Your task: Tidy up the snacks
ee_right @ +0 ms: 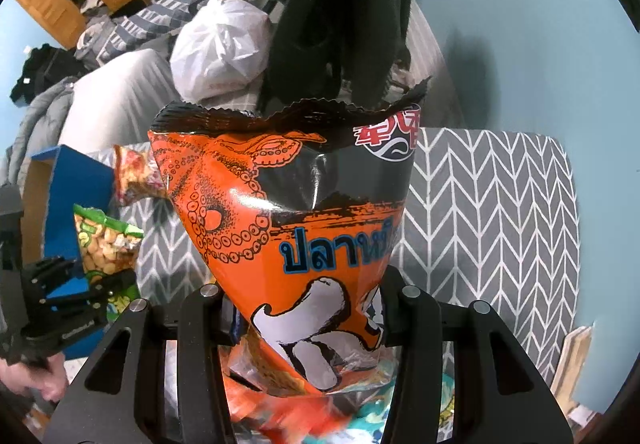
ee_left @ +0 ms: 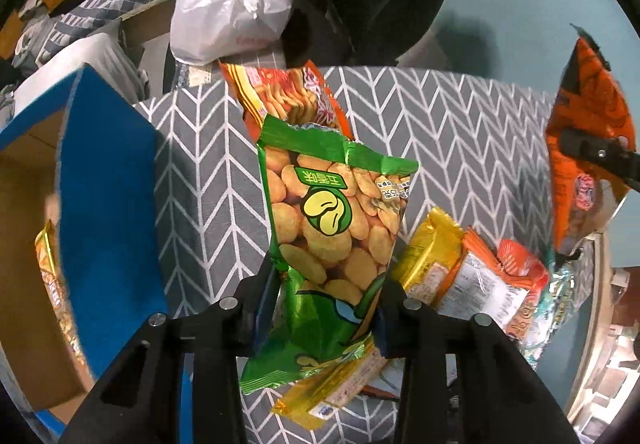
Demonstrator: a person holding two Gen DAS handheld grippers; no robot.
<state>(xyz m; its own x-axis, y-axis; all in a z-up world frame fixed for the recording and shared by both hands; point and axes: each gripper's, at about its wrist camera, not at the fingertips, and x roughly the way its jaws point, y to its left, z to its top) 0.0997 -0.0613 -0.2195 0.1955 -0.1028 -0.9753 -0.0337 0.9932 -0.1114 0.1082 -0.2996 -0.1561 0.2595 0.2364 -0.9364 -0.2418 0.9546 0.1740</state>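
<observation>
The left tool [ee_left: 324, 296] is clamped on a shiny green foil bag of broad beans [ee_left: 332, 228], lifted above the grey worktop with white chevron pattern [ee_left: 460, 132]. The right tool [ee_right: 308, 308] grips a glossy orange and black snack bag with an octopus drawing [ee_right: 288, 212]. Beneath lie a yellow foil packet [ee_left: 428, 256] and an orange packet with a white label [ee_left: 492, 284]. An open blue cardboard box [ee_left: 108, 204] stands to the left; a tied white plastic bag [ee_left: 228, 12] sits behind, beside an orange cracker packet [ee_left: 288, 92].

Two grippers, each clamping one bag: left gripper [ee_left: 326, 294] green broad-bean bag [ee_left: 332, 220], right gripper [ee_right: 308, 308] orange octopus-print bag [ee_right: 288, 228]. One blue cardboard box [ee_left: 104, 180] left of left gripper. One white plastic bag [ee_left: 230, 8] beyond.
</observation>
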